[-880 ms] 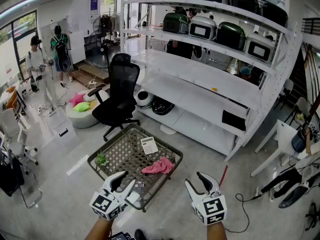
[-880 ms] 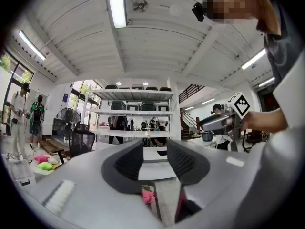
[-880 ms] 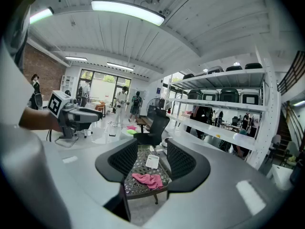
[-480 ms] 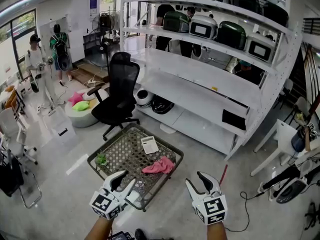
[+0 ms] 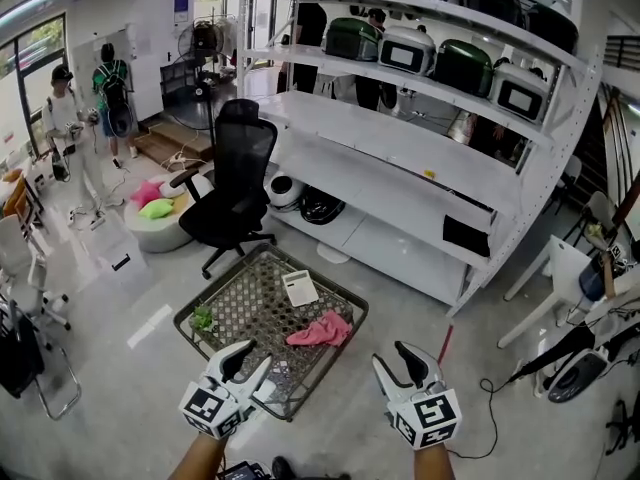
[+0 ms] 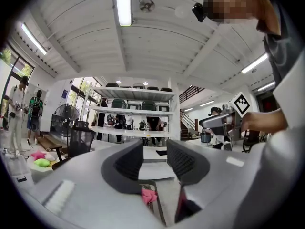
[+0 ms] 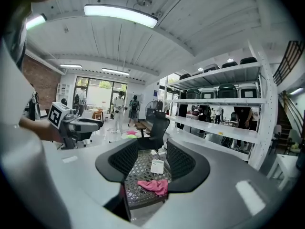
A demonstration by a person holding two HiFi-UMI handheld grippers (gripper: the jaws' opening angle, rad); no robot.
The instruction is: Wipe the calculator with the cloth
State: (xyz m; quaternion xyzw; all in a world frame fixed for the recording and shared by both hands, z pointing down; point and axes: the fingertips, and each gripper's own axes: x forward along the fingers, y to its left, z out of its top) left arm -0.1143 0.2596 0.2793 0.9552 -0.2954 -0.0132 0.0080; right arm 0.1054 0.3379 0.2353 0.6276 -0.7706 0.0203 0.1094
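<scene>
Near the table's [image 5: 220, 284] right corner the cloth [image 5: 320, 331] lies bunched, with the calculator [image 5: 298, 289] flat just beyond it. The cloth looks soft and light, so I'd pinch a raised fold. The calculator is probably light and might slide. Left tongs [image 5: 252, 356] and right tongs [image 5: 392, 358] both gape apart, empty.

I'm looking into a big open workroom, part storeroom and part test lab by the look of it; a tall white metal rack [image 5: 400, 168] fills the back, its upper shelves lined with rounded cooker-like appliances [image 5: 405, 56]; a black office chair [image 5: 238, 183] stands on the pale polished floor [image 5: 130, 398]; a pedestal fan [image 5: 205, 43] and several people [image 5: 62, 118] are near the glazed doors [image 5: 35, 53]; strip lights [image 6: 124, 4] run along a white plank ceiling.
</scene>
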